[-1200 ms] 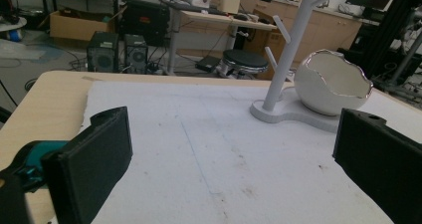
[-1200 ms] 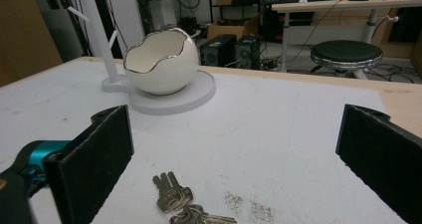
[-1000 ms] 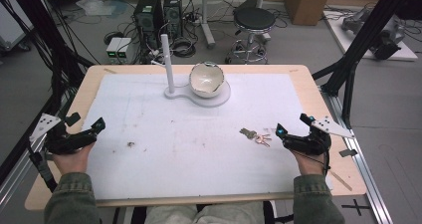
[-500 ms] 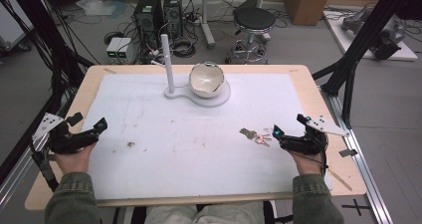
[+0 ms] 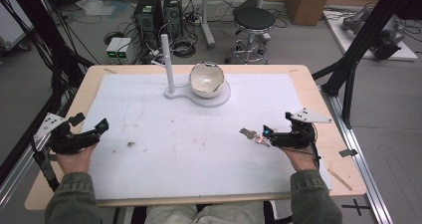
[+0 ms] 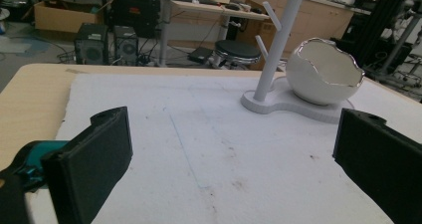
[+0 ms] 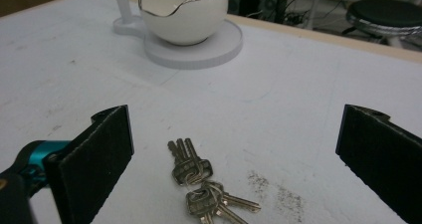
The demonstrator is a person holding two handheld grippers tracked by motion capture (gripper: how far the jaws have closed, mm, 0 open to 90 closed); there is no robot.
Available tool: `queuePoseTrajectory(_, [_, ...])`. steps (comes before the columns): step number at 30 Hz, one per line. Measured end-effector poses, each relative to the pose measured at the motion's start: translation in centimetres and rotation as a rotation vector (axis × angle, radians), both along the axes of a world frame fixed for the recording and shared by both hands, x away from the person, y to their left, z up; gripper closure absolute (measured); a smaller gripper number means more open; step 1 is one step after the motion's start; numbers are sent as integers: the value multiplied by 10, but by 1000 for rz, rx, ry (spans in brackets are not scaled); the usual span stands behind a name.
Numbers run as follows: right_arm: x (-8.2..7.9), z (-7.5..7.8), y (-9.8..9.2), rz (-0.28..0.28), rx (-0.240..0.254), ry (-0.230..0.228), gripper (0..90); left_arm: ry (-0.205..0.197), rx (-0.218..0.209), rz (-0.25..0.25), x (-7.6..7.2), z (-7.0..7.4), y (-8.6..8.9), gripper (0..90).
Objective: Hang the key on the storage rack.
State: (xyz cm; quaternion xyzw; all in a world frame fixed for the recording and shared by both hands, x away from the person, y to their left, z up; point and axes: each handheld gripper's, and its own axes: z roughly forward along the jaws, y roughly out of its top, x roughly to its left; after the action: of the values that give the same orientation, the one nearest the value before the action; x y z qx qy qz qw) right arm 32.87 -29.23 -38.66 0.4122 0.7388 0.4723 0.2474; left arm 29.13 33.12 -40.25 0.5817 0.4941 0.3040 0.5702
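A bunch of keys (image 5: 253, 135) (image 7: 200, 184) lies on the white mat at the right. My right gripper (image 5: 266, 133) (image 7: 234, 174) is open, low over the mat, with the keys lying between its two jaws in the right gripper view. A white eggshell-shaped bowl (image 5: 206, 78) (image 6: 323, 72) (image 7: 181, 10) sits on a white stand base beside an upright white post (image 5: 167, 62) (image 6: 278, 35) with small pegs. My left gripper (image 5: 94, 130) (image 6: 234, 174) rests open at the left edge of the mat, nothing between its jaws.
The white mat (image 5: 199, 134) covers most of the wooden table (image 5: 328, 109). A small dark speck (image 5: 131, 144) lies on the mat near the left gripper. Computer cases, a stool (image 5: 254, 20) and cables stand on the floor beyond the far edge.
My right gripper has moved left along the mat, closing in on the keys, so they now lie between its jaws. The left gripper has barely moved.
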Motion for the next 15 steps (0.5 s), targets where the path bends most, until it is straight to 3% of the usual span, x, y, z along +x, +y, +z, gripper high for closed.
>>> queuePoseTrajectory(8, [18,7,14,55,-76,65,6,-4,-14,8,0,0,2,25])
queuePoseTrajectory(15, [27,17,23,90,-102,84,6,-2,-16,7,0,0,2,25])
